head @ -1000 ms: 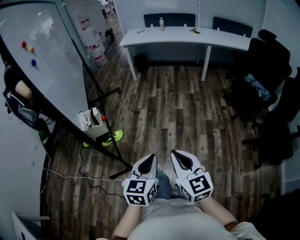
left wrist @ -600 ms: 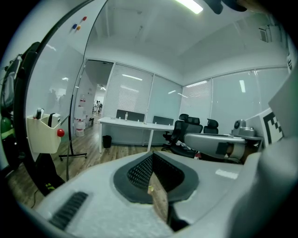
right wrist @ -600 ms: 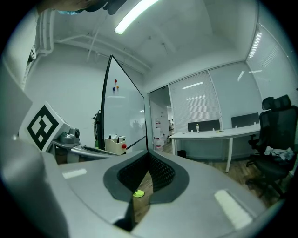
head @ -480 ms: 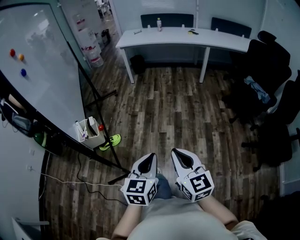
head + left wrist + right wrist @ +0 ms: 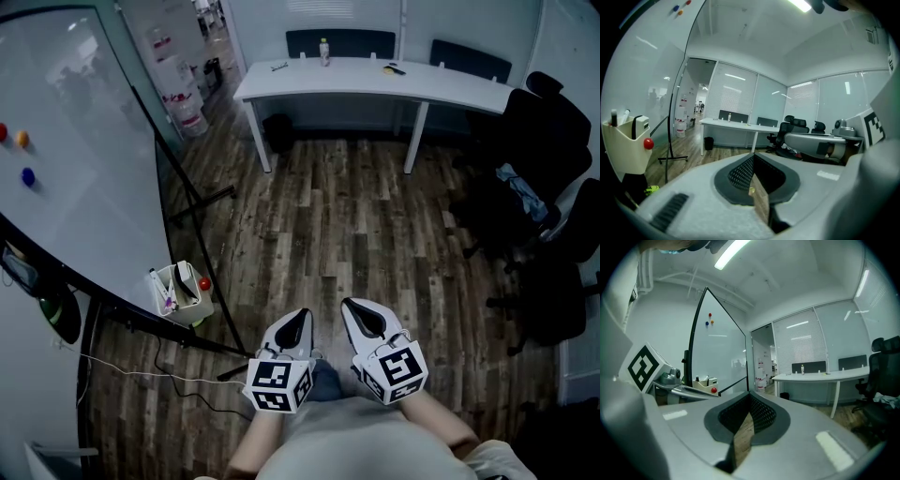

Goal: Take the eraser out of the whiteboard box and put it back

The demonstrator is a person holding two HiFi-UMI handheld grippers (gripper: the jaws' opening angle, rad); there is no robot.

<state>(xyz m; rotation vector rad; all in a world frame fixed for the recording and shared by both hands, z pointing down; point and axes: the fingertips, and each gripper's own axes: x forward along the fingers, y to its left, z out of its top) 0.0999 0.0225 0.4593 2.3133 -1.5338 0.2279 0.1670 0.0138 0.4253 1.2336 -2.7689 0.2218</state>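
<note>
The task has not really begun. The eraser (image 5: pixel 641 123) is not yet taken out: it stands upright inside the whiteboard box (image 5: pixel 190 305), so the taking out and the putting back are both left to do.

The left hand-held gripper (image 5: pixel 302 316) has its jaws pressed together at the tips, with nothing between them. The right hand-held gripper (image 5: pixel 350 307) is closed in the same way and is also empty. Both are held side by side in front of the person, over the wooden floor (image 5: pixel 356 216) and well apart from the box. In the head view the box is at about 10 o'clock from the two grippers.

The box is a pale open container which hangs at the lower edge of the whiteboard (image 5: pixel 84 187). In it I see the eraser, a white block with a dark band, toward the 3 o'clock side, and some markers (image 5: pixel 161 284) standing at the 9 o'clock side. A small red ball (image 5: pixel 203 284) sits on its outer wall. I judge the next need is to bring one gripper to the box and open its jaws.
</note>
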